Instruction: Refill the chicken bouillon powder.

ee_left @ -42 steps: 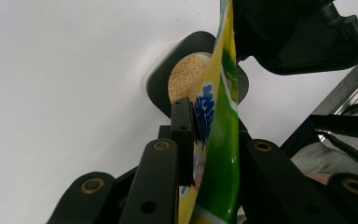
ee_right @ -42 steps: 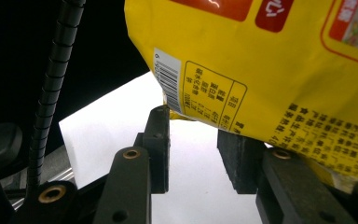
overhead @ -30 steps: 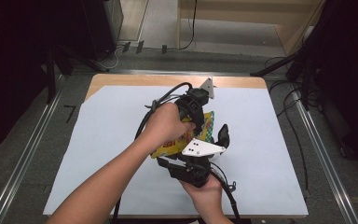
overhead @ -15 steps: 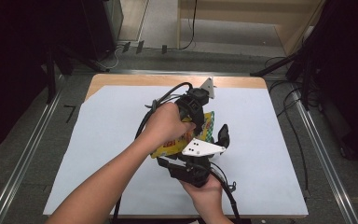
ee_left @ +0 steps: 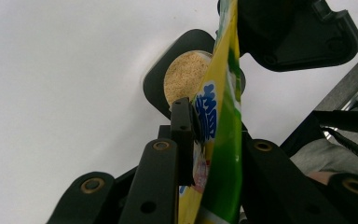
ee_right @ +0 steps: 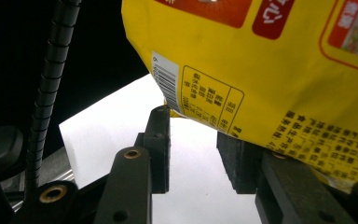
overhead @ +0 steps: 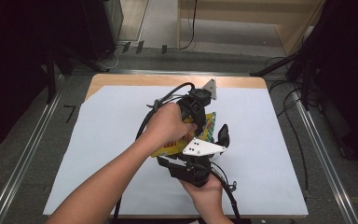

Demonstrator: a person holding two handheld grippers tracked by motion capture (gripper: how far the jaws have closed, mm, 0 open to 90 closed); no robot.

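Note:
A yellow and green snack bag point(overhead: 208, 125) hangs over the middle of the white table. My left gripper point(overhead: 198, 122) comes at it from above and is shut on the bag point(ee_left: 226, 84), which stands edge-on between the pads. Below the left gripper point(ee_left: 209, 127), a round black cup of tan granules point(ee_left: 185, 77) sits on the table. My right gripper point(overhead: 187, 156) is under the bag, near the table's front. In its own view the right gripper point(ee_right: 193, 140) stands open: the bag's point(ee_right: 261, 70) lower edge crosses its fingertips and bare table shows between the pads.
A white sheet point(overhead: 112, 140) covers the wooden table point(overhead: 168, 79), with bare room left and right of the hands. A small black object point(overhead: 223, 135) stands just right of the bag. Cables trail from both grippers. Dark floor and metal rails surround the table.

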